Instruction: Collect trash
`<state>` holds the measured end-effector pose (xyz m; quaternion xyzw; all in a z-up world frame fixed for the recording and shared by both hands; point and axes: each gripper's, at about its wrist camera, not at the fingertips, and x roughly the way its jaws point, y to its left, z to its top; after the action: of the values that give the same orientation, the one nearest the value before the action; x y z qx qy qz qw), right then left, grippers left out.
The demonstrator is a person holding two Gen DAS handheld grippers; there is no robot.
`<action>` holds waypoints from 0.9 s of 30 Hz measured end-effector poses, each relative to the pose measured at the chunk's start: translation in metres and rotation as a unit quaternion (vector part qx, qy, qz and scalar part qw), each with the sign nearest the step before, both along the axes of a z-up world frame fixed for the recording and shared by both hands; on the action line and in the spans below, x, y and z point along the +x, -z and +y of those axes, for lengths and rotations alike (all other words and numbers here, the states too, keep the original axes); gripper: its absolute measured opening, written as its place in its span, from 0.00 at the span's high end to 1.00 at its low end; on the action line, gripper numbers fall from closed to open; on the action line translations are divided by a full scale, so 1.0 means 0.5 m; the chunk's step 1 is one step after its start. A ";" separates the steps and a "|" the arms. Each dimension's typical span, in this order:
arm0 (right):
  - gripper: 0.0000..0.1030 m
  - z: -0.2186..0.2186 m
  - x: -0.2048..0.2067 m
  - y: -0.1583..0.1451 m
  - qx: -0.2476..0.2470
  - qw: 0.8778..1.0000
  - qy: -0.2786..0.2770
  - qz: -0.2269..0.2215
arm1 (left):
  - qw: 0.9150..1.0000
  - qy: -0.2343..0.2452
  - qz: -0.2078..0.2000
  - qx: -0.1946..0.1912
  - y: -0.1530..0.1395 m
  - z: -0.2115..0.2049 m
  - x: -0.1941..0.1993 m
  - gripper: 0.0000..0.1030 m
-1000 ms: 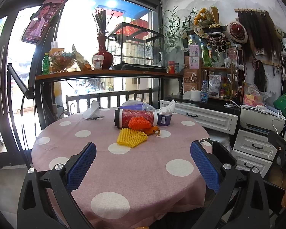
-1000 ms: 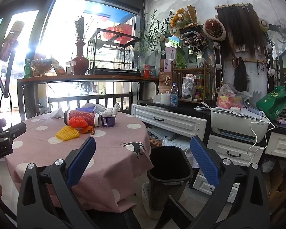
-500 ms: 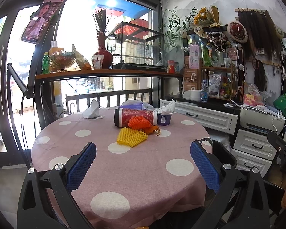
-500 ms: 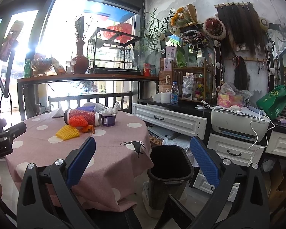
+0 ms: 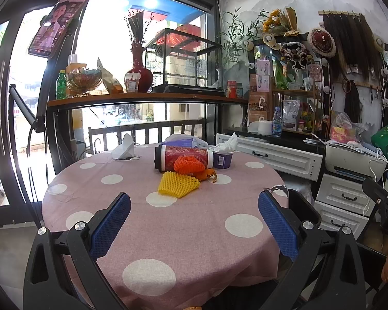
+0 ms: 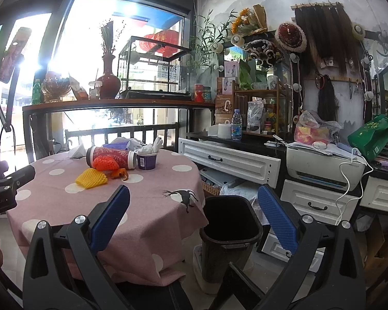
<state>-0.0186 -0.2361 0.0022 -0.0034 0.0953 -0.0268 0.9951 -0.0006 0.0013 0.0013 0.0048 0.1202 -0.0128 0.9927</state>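
Showing only a barcode, the purple cup (image 5: 222, 159) bears no legible writing.

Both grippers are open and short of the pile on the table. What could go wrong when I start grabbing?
1. The red cylinder lies on its side; nudging it while taking the orange foam net leaning on it may roll it.
2. The purple cup holds loose tissue that could spill.
3. The black bin stands on the floor beside the table, so a carried piece could drop short.
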 end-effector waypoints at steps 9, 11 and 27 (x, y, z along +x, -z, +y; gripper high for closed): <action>0.05 -0.001 0.001 0.001 0.003 1.000 0.001 0.003 | 1.000 0.000 0.001 0.000 -0.001 0.001 0.000 0.05; 0.05 0.000 0.001 0.001 0.002 1.000 0.001 0.003 | 1.000 0.000 0.001 0.000 -0.002 0.001 0.000 0.05; 0.05 0.026 0.120 0.056 -0.008 0.990 -0.089 0.106 | 0.994 0.035 0.101 -0.005 0.035 0.023 0.105 0.05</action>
<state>0.0413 -0.2233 -0.0257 -0.0224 0.1995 0.0611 0.9777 0.0518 0.0127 -0.0164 0.0025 0.2195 -0.0487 0.9744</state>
